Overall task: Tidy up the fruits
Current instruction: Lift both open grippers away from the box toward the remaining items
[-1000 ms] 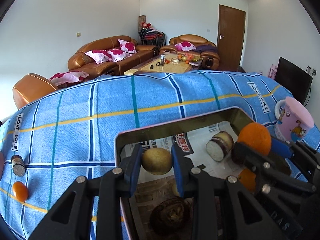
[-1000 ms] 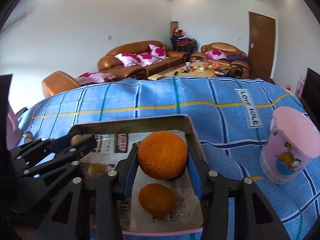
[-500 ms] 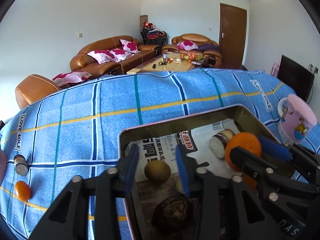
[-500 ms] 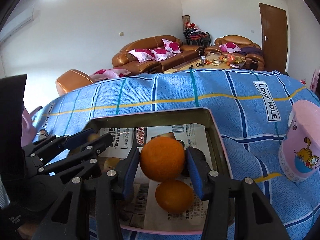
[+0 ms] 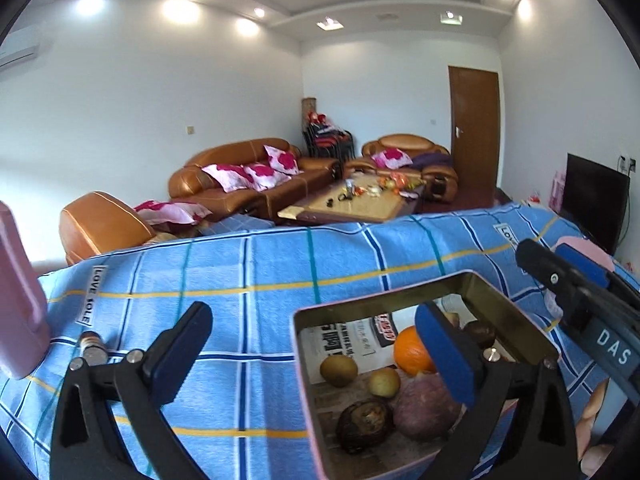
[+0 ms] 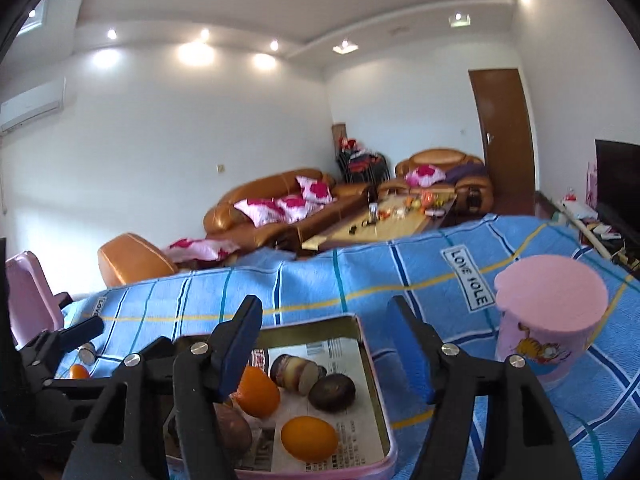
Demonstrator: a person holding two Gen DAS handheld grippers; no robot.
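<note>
Both grippers have just been opening, and neither has anything between its pads. The left gripper (image 5: 316,344) stands spread as wide as it goes in the lower half of the left wrist view, one finger over the blue checked cloth (image 5: 248,304) and the other over the tray (image 5: 304,360). The right gripper (image 6: 328,344) is partly open at the bottom centre of its own view, and no fruit is between its fingers either. The tray, lined with newspaper, sits at the lower centre of both views and already holds most of the produce: a large orange (image 6: 258,392), a smaller orange (image 6: 309,438) nearer the camera, a brownish-green round fruit (image 5: 338,369), a small yellowish one (image 5: 384,382), a dark round fruit (image 6: 332,392), a cut purple-skinned piece (image 6: 298,374) and a couple of dull brown lumps at the near edge. The sorting seems well advanced. Left outside, at the lower left of the right wrist view, are a small orange fruit (image 6: 79,371) and a small cylindrical item (image 6: 87,353) lying on the cloth; these likely come next. A pink cup (image 6: 548,320) stands at the right, apart from the tray.
</note>
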